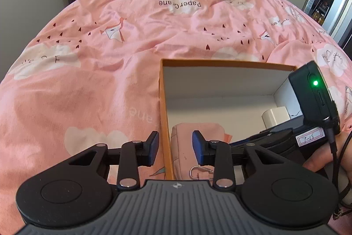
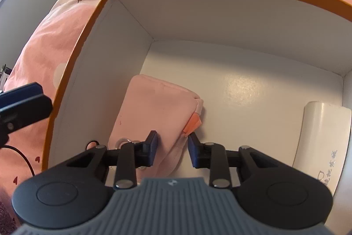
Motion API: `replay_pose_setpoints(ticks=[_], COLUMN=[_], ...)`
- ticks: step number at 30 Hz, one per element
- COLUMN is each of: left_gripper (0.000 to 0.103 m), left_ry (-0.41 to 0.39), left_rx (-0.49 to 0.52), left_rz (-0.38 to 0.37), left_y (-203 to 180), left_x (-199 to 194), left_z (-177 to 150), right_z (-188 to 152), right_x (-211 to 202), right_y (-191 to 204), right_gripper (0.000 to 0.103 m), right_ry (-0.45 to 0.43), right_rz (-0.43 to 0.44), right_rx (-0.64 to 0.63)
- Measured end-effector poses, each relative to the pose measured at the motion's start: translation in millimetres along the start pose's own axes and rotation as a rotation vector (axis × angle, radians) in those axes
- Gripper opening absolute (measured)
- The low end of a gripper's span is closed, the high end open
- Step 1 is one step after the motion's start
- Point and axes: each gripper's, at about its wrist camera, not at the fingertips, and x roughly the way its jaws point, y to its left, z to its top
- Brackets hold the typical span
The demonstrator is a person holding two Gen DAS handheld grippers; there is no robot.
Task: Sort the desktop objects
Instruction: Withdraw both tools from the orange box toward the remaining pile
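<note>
- Currently the soft pink fabric pouch (image 2: 151, 116) lies inside the orange-rimmed white cardboard box (image 2: 92, 21) — near its left wall.
- Right gripper (image 2: 172, 148): jaws apart, straddling the pouch's near edge, not pressing.
- Left gripper (image 1: 175, 148): jaws apart across the box wall, empty.
- Best lift the right gripper straight up — avoid snagging fabric.

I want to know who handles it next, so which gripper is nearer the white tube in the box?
Right. The right gripper is inside the orange box, over the pink pouch, with the white tube just beside it. The left gripper straddles the box's far wall.
</note>
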Motion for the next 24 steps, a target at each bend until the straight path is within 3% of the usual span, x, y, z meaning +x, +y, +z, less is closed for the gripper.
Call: replay_pose_setpoints(ticks=[3, 11, 24], left_gripper=[0.035, 0.035, 0.035], left_ry=[0.008, -0.003, -0.091], left_rx=[-0.008, -0.022, 0.050], left_rz=[-0.011, -0.013, -0.109], left_y=[3, 7, -14], left_x=[3, 0, -34], left_z=[-3, -7, -23], right_z=[0, -5, -50], right_x=[4, 10, -57], right_y=[7, 16, 27], right_gripper=[0.023, 0.023, 0.033], right_ry=[0.014, 0.021, -0.183], right_rz=[0.016, 0.012, -0.044], right_rx=[-0.025, -0.047, -0.242])
